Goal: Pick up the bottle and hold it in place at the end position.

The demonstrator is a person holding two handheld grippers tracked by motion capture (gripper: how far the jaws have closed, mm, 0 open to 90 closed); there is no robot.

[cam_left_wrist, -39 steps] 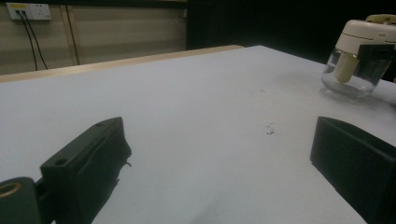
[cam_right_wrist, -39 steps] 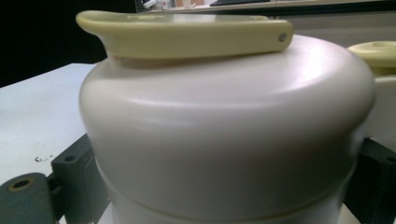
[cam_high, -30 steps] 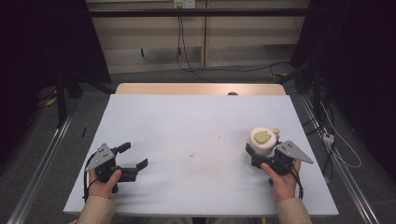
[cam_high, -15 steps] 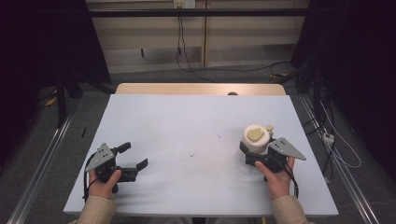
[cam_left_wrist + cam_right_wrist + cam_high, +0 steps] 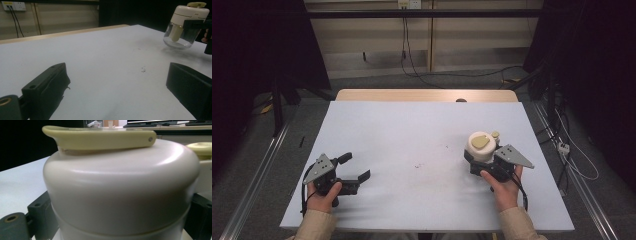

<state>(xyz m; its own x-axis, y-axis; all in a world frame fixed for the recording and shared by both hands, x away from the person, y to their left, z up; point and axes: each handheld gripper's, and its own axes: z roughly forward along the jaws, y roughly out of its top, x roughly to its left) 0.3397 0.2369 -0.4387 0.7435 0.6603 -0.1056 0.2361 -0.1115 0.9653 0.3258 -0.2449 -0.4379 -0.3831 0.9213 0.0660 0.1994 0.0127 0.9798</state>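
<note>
Cream-lidded glass jar [image 5: 482, 146] sits clamped between the jaws of the right gripper [image 5: 486, 162], lifted just above the white table [image 5: 422, 135] in the left gripper view; its yellowish flip tab [image 5: 100, 138] lies flat on top; well apart from the jar, the left gripper [image 5: 349, 172] rests on the table, jaws spread wide around nothing.

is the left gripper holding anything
No, the left gripper has its jaws spread wide with only bare table between them, while the jar sits off in the right gripper.
</note>
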